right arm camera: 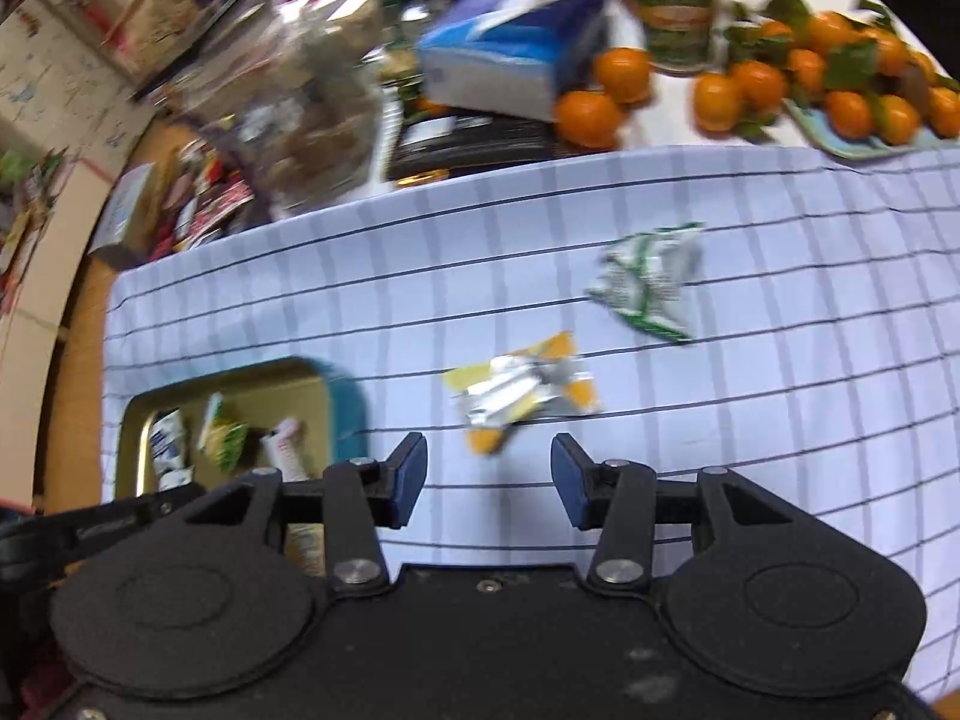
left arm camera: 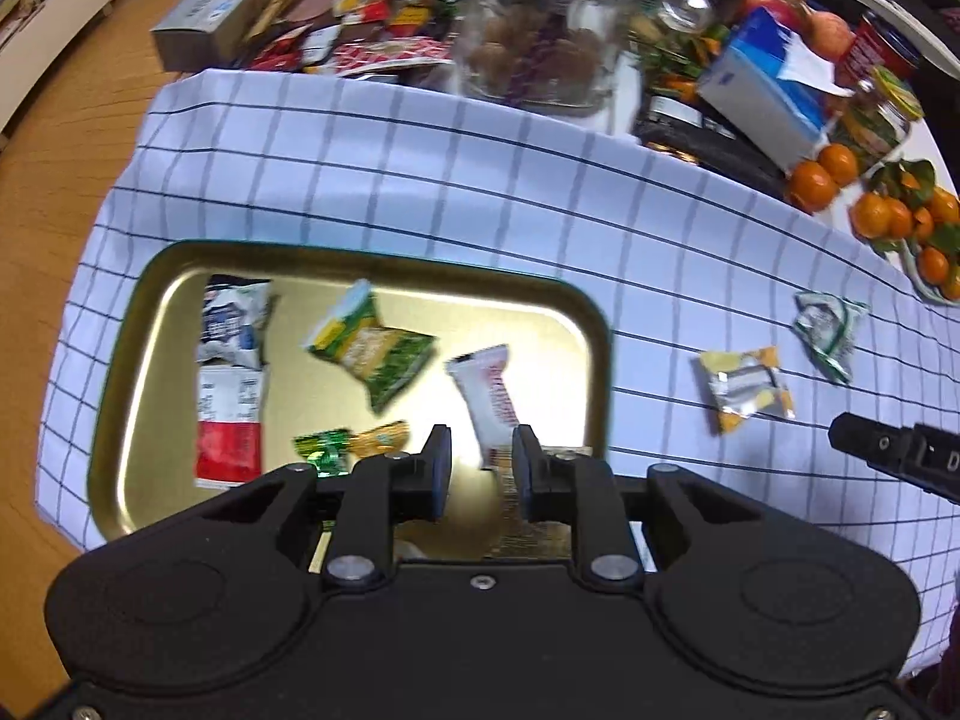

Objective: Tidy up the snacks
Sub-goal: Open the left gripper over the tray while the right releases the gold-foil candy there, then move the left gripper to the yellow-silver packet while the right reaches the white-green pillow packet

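six snacks in gold tray [left arm camera: 594, 324], two snacks on cloth [left arm camera: 420, 180]

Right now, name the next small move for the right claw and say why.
Probably lower the right claw onto the yellow snack packet just ahead of it. Its jaws stand apart with nothing between them, and that packet and the green-and-white packet lie on the checked cloth, outside the gold tray.

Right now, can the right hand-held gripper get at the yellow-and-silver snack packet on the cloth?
Probably yes: the right hand-held gripper stands open just short of the yellow-and-silver packet, with only bare checked cloth between them.
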